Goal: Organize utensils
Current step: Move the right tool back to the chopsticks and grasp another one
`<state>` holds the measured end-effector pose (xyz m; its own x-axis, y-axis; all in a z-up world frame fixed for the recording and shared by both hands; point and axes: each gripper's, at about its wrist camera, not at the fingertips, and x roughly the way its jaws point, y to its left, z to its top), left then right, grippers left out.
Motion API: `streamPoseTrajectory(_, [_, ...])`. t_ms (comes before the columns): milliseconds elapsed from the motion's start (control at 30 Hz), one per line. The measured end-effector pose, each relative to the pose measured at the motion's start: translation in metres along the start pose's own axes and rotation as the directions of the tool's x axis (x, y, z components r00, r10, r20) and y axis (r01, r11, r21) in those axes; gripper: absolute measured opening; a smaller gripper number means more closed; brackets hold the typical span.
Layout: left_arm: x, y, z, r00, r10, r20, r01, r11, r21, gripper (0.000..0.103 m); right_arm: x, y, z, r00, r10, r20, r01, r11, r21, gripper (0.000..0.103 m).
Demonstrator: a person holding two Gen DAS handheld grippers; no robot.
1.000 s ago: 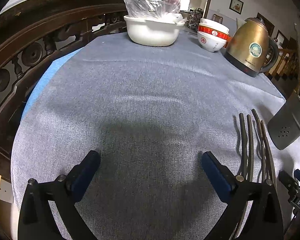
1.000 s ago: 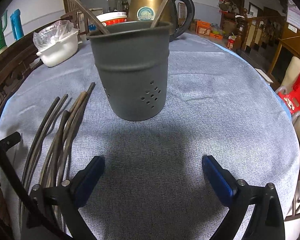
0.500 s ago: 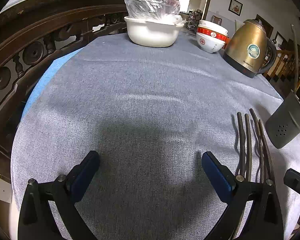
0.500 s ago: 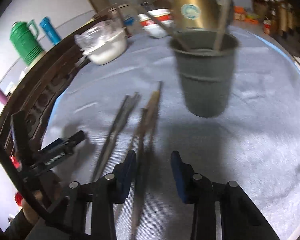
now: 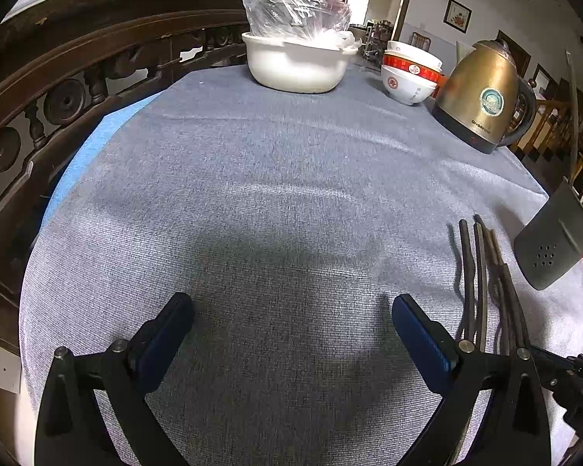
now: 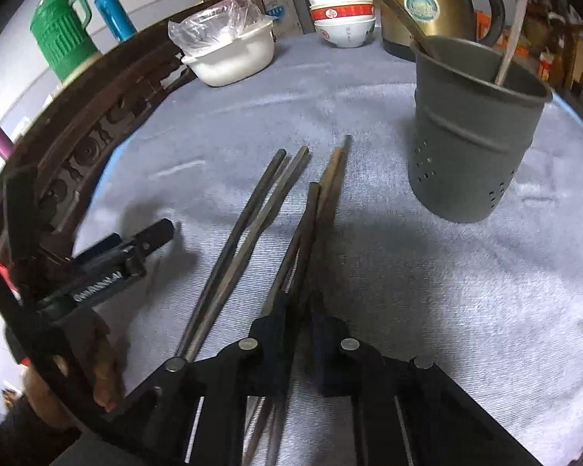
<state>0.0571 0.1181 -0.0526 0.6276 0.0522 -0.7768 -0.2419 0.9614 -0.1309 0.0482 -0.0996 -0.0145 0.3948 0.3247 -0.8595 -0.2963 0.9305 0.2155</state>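
Right hand-held gripper [image 6: 301, 310]: just closed, clamped on dark chopsticks [image 6: 311, 209] lying on the surface [image 6: 408, 291], near grey holder [image 6: 474, 147]. Left hand-held gripper [image 5: 291, 310]: spread apart, empty.

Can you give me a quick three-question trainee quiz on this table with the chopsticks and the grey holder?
1. True or false: the right gripper is shut on chopsticks.
2. The grey utensil holder is: A) tipped over, B) upright with utensils in it, C) upright and empty.
3. What lies between the open pads of the left gripper?

Key:
1. True; its jaws have just been closing.
2. B.
3. Only the bare grey tablecloth.
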Motion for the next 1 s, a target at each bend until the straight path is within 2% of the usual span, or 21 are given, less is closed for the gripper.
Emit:
streamPoseTrajectory(133, [0.0,-0.001,0.0,1.0,0.003,-0.001,-0.003,1.0,0.002,0.102,-0.011,-0.006,-0.002,0.999,0.04,0.019,-0.041,0.998,0.039,0.008])
streamPoseTrajectory(300, [0.0,0.0,0.0,1.0,0.004,-0.001,-0.004,1.0,0.003,0.101,-0.035,-0.019,-0.012,0.998,0.035,0.049,-0.039,0.996,0.075,0.007])
streamPoseTrajectory(367, [0.0,0.0,0.0,1.0,0.005,-0.001,-0.005,1.0,0.003,0.102,-0.037,-0.027,-0.016,0.999,0.034,0.039,-0.038,0.994,0.1,0.007])
streamPoseTrajectory(467, [0.0,0.0,0.0,1.0,0.004,-0.001,-0.004,1.0,0.003,0.101,-0.03,-0.045,-0.026,0.997,0.078,-0.027,-0.072,0.982,0.172,0.011])
streamPoseTrajectory(600, [0.001,0.0,0.0,1.0,0.004,-0.001,-0.004,1.0,0.003,0.102,-0.026,-0.056,-0.028,0.997,0.062,-0.04,-0.053,0.977,0.206,0.011])
streamPoseTrajectory(733, [0.001,0.0,0.0,1.0,0.005,-0.001,-0.005,1.0,0.004,0.102,-0.026,-0.045,-0.012,0.998,0.057,-0.02,-0.053,0.986,0.161,0.011])
streamPoseTrajectory(1000, [0.001,0.0,0.0,1.0,0.003,0.0,-0.003,1.0,0.002,0.102,0.005,-0.028,0.006,0.997,0.046,-0.068,-0.039,0.994,0.1,0.011])
